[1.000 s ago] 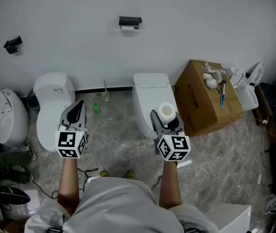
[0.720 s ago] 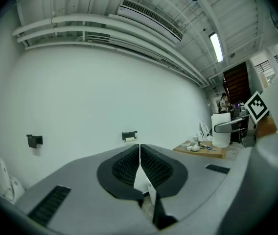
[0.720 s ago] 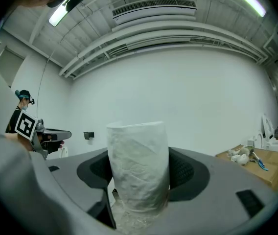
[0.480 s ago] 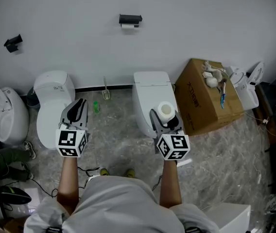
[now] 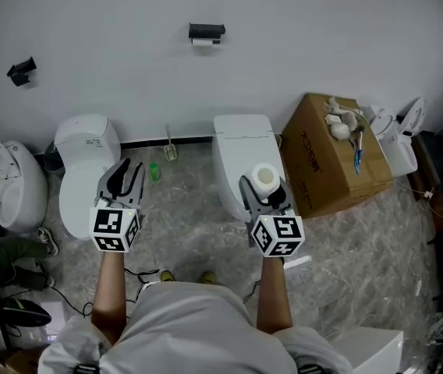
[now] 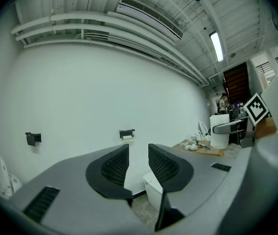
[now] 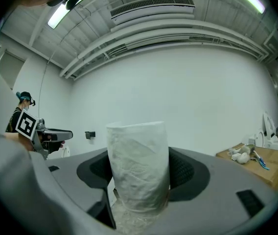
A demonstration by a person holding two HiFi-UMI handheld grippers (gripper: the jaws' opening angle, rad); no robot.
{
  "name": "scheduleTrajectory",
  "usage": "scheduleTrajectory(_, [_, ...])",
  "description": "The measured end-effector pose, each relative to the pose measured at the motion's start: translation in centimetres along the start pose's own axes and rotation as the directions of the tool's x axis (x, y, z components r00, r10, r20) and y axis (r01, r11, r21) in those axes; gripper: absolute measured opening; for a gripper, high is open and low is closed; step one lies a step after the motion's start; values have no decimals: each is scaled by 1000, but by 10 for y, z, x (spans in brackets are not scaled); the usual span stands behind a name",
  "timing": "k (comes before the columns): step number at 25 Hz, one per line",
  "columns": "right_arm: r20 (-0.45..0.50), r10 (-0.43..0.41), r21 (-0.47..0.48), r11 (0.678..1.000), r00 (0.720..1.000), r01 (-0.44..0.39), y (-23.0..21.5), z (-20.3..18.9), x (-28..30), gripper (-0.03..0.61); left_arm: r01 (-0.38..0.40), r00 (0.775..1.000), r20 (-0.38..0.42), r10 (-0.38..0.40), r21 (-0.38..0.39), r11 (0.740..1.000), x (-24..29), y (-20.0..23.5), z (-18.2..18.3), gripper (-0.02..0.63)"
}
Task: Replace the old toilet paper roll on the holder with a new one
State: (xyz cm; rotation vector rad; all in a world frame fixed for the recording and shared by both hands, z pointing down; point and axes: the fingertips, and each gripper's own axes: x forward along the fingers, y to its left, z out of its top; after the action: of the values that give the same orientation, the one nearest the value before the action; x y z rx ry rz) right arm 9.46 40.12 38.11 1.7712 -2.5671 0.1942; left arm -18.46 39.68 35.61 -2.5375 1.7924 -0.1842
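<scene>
Head view: holder [image 5: 207, 31] with old roll [image 5: 203, 44] far off on the wall. Left gripper view: left tongs [image 6: 138, 163] just been opening, apart, empty. Right gripper view: right tongs [image 7: 138, 175] clamped on new roll [image 7: 138, 155]; soft paper, liable to crush or slip on the reach.

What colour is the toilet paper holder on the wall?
Black. The holder shows best in the head view, against the white wall.
</scene>
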Motion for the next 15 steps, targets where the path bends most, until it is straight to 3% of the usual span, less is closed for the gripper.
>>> scheduleTrajectory(15, [-45,49,5,999,998,-49,-79,-21,9,313,-50,999,-22,50,10,999,49,-55,-5,120])
